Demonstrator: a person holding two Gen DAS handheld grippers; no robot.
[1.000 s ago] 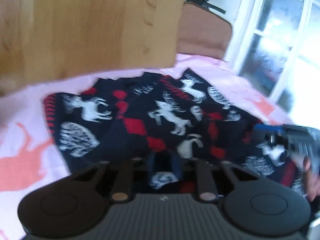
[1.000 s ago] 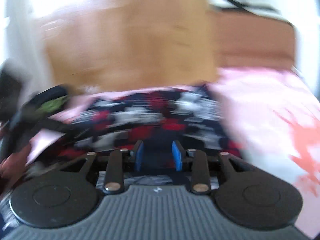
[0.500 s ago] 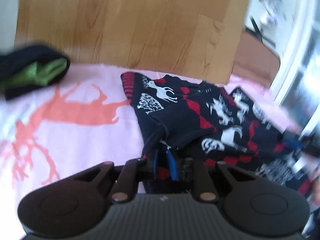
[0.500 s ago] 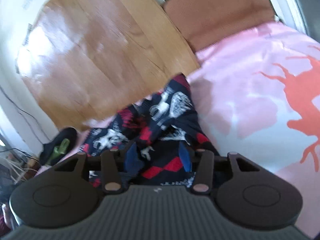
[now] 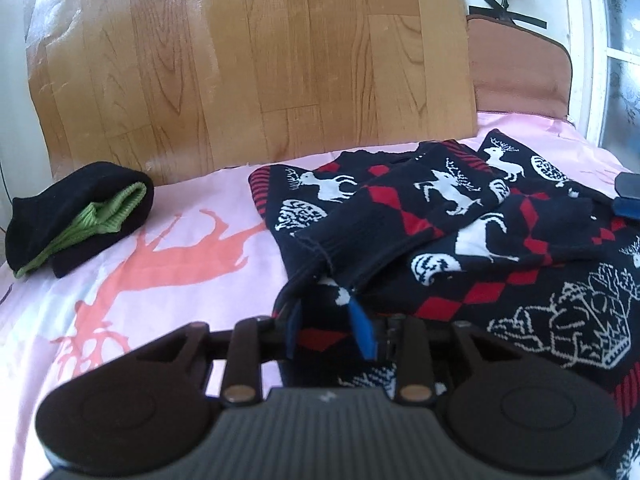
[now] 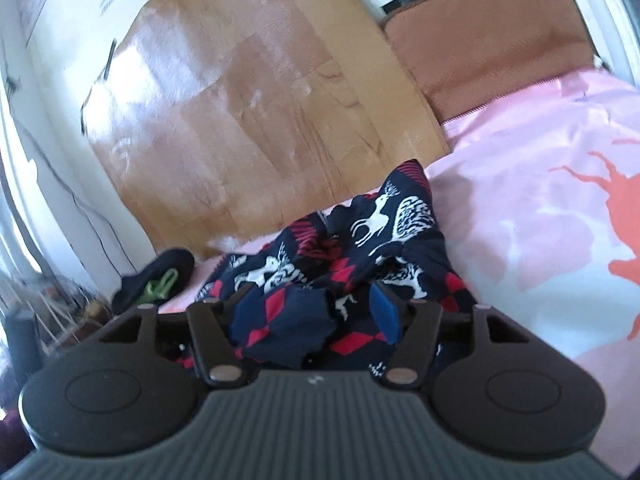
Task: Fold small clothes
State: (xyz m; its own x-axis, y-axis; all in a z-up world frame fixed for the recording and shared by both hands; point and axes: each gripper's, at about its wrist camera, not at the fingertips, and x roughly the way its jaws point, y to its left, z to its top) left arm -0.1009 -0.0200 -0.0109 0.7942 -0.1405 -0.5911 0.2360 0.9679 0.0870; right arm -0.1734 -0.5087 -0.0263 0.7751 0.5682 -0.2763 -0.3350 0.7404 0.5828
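A small dark navy sweater (image 5: 460,216) with white reindeer and red diamonds lies on the pink bed cover, its sleeves folded across the body. My left gripper (image 5: 330,320) is open over the sweater's near left edge, blue pads apart with cloth between them. My right gripper (image 6: 320,312) is open wide over the sweater (image 6: 384,224), a bunched cuff lying between the pads. The right gripper's blue tip shows at the left wrist view's right edge (image 5: 628,196).
A folded black and green garment (image 5: 76,216) lies on the pink deer-print cover (image 5: 160,280) at the left; it also shows in the right wrist view (image 6: 156,280). A wooden board (image 5: 248,60) and a brown cushion (image 5: 516,68) stand behind.
Both grippers have opened; the left one was shut on the sweater's edge half a second ago. The right gripper's pads are wider apart. The sleeves now lie across the body.
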